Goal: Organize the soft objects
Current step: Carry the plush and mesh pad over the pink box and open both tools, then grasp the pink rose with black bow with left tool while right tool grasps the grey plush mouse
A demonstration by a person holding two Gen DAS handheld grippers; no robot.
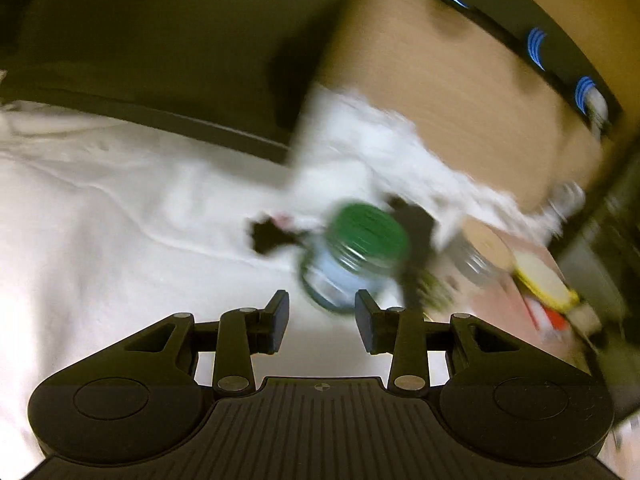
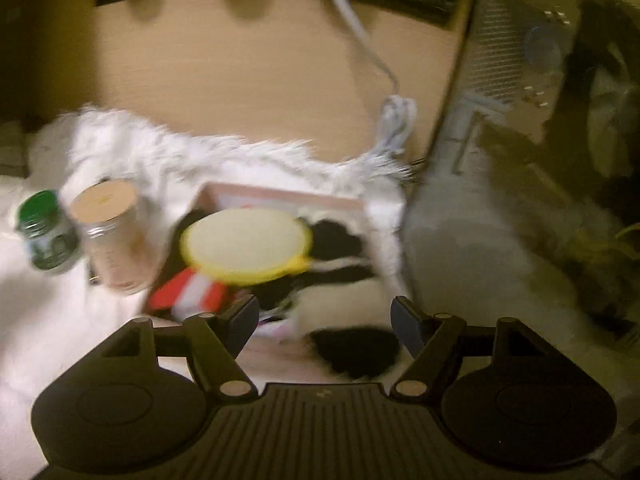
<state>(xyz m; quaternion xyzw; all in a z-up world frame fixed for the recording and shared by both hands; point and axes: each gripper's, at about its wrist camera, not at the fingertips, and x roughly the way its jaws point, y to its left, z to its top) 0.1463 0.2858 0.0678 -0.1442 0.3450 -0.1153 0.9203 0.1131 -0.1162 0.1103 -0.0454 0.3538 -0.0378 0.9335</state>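
Note:
Both views are motion-blurred. My left gripper (image 1: pixel 322 316) is open and empty just in front of a green-lidded jar (image 1: pixel 356 252) on the white bedding (image 1: pixel 100 220). A white fluffy soft toy (image 1: pixel 372 152) lies behind the jar. My right gripper (image 2: pixel 324 320) is open and empty above a pink box (image 2: pixel 280 196) that holds a black-and-white plush (image 2: pixel 340 256), a yellow-rimmed round object (image 2: pixel 244 244) and a red-and-white item (image 2: pixel 188 294). The white fluffy toy (image 2: pixel 160 152) lies behind the box in the right wrist view.
A tan-lidded jar (image 2: pixel 112 232) and the green-lidded jar (image 2: pixel 44 232) stand left of the box. A wooden headboard (image 2: pixel 260 92) with a black strip and a white cable (image 2: pixel 372 60) is behind. A grey upright object (image 2: pixel 452 220) stands to the right.

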